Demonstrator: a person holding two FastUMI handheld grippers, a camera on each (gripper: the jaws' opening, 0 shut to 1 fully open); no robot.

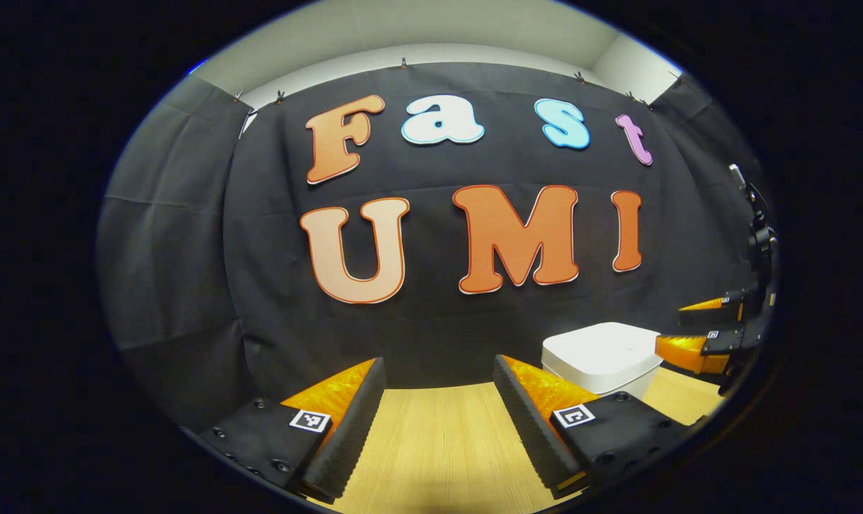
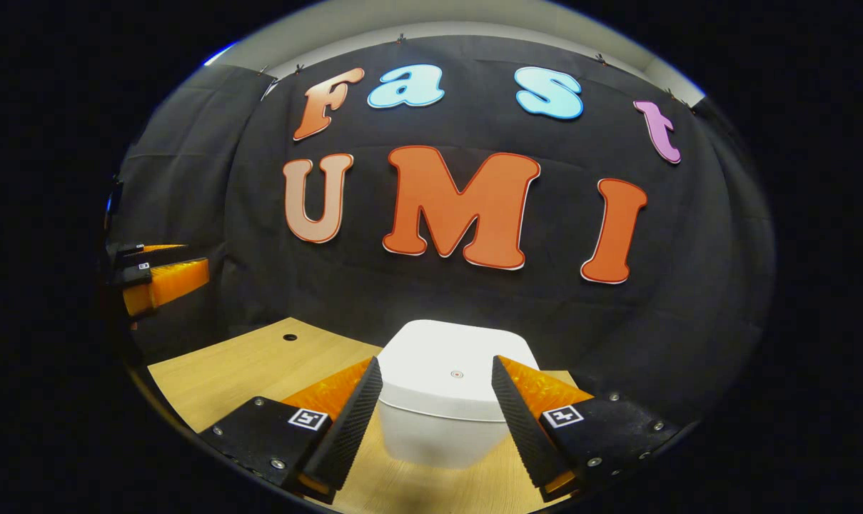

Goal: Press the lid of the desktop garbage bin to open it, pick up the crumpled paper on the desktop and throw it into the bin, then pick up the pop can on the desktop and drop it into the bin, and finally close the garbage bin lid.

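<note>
Garbage bin (image 2: 445,400) is sitting lid-down on the worktop (image 2: 253,371), at 12 o'clock before the right tool (image 2: 437,400), at 2 o'clock from the left tool (image 1: 438,400); both are gaping wide, gripping nothing.

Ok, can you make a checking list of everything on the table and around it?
Surface: light wooden table with a small round hole near its back edge.
Job's things: white garbage bin, lid down; a small dot marks the lid's middle.
Clutter: nothing seen.
Grippers: right gripper open, facing the garbage bin just ahead of it; left gripper open over bare table, the garbage bin off to its right.
Cables: nothing seen.
Surroundings: black cloth wall behind the table.
</note>
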